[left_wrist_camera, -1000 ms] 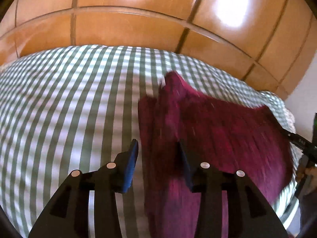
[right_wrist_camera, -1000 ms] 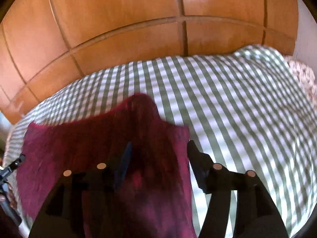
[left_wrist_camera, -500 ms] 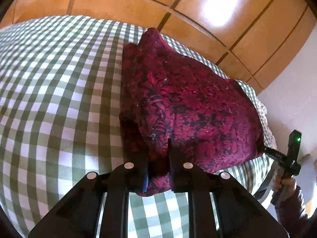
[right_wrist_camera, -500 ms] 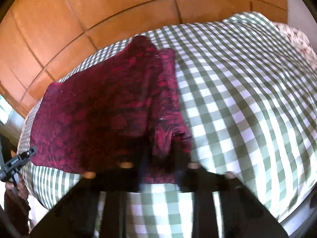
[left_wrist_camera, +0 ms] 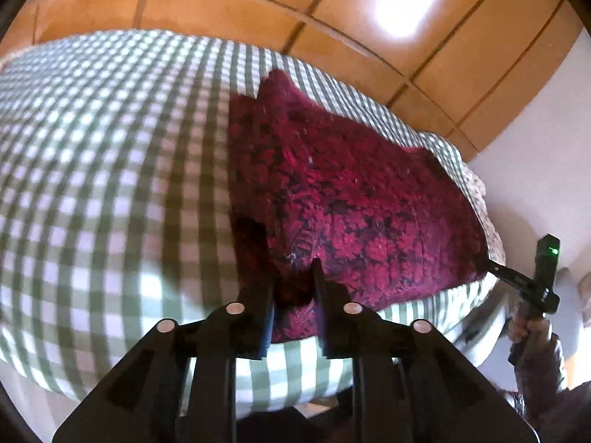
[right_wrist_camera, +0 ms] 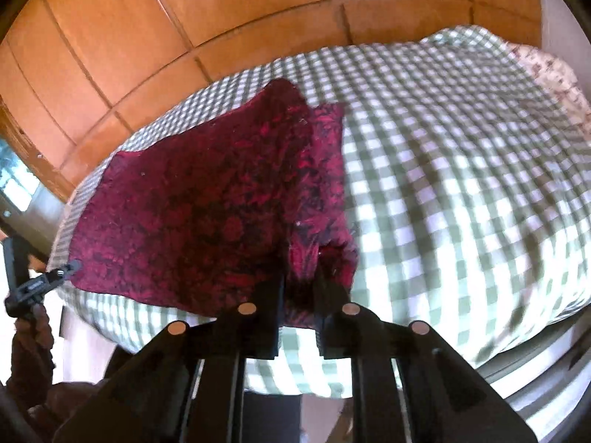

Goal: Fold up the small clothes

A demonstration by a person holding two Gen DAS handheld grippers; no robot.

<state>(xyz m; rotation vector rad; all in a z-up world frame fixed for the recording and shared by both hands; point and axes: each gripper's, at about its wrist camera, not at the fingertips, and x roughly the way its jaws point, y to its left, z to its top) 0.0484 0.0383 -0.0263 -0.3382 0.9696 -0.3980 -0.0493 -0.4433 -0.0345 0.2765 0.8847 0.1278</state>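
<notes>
My left gripper (left_wrist_camera: 293,277) has its jaws closed down to a narrow gap, pinching the near left corner of the dark red patterned garment (left_wrist_camera: 351,199) between them. My right gripper (right_wrist_camera: 299,280) is drawn in just as tightly on the garment (right_wrist_camera: 192,214) at its near right corner, where the cloth bunches up in a small fold between the fingers. The garment lies spread on the bed (left_wrist_camera: 103,170), which is covered in a green and white checked sheet (right_wrist_camera: 461,184), close to the near edge of the mattress. One side strip of the cloth is doubled over, so a narrower band lies beside the broad flat part, and a pointed corner reaches toward the far side of the bed. Behind the bed stands a wall of glossy wooden panels (left_wrist_camera: 229,3). In each wrist view the other gripper shows at the frame's edge, held in a hand (left_wrist_camera: 528,326) with a dark sleeve.
</notes>
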